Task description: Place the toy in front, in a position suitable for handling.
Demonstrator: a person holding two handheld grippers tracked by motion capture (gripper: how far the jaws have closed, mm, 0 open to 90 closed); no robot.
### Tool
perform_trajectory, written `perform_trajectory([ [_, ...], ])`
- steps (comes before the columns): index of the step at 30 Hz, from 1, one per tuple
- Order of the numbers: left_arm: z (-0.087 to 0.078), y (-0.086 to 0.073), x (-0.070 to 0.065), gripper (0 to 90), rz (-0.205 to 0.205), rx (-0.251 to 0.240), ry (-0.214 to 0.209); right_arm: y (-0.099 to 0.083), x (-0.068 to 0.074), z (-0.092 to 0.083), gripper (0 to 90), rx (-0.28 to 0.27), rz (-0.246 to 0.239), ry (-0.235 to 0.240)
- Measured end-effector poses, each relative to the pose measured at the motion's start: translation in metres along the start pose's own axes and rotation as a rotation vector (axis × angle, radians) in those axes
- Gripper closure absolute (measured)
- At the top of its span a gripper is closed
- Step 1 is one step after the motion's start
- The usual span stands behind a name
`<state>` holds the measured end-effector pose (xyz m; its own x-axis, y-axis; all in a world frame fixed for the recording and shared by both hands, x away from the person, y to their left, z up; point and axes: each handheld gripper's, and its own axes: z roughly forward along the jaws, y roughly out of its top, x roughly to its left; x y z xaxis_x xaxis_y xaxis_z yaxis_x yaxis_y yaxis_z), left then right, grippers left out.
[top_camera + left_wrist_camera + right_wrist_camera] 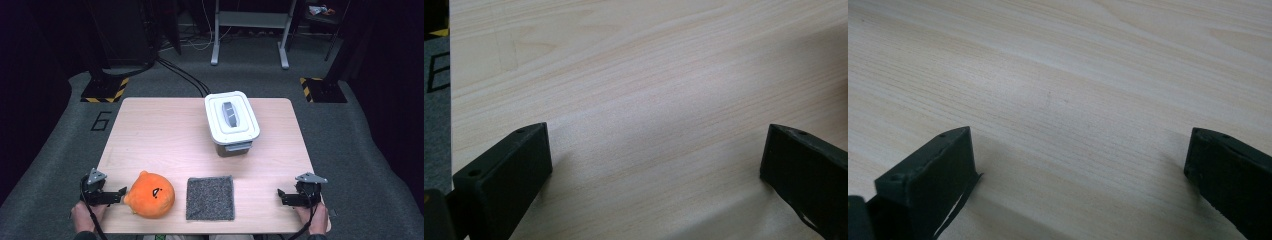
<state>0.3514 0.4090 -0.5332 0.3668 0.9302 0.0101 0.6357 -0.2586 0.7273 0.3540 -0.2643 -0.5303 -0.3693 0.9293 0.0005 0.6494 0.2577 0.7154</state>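
Orange and soft, the plush toy (150, 195) sits at the near edge of the table (165, 135), just beside your left gripper (120, 193), whose jaws stand wide with nothing between them. Your right gripper (281, 195) rests empty and spread too, well apart from the grey mat (210, 198) and lidded white box (231, 121). You seem to be at the start: next, bring the left jaws around the toy.

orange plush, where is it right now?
High view: the orange plush lies at the table's near-left edge, between the open left gripper and the grey mat.
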Motion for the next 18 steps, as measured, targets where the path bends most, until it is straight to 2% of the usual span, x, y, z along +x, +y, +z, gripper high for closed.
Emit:
perform_trajectory([
  [5,-0.0008,0.0005,0.0003,0.1,0.002,0.012,-0.004,0.0003,0.0000,-0.0001,0.0,0.005,-0.001,-0.001],
  [6,0.0000,0.0002,-0.0001,0.1,-0.005,0.001,0.001,0.0003,-0.0002,-0.0002,0.0,0.006,-0.003,0.000],
  [11,0.0004,0.0000,-0.0002,0.1,-0.008,-0.004,0.002,0.0009,0.0012,-0.0006,0.0,0.011,0.027,-0.015],
  [13,0.0004,0.0001,0.0001,0.2,-0.009,-0.003,0.004,0.0019,0.0005,-0.0008,0.0,0.024,0.014,-0.016],
  [17,0.0004,0.0002,0.0005,0.2,-0.015,0.000,0.008,0.0035,-0.0008,-0.0024,0.0,0.037,0.021,0.002],
  [18,-0.0003,0.0006,0.0007,0.2,-0.013,0.009,0.007,0.0040,-0.0002,-0.0033,0.0,0.037,0.046,0.012],
])
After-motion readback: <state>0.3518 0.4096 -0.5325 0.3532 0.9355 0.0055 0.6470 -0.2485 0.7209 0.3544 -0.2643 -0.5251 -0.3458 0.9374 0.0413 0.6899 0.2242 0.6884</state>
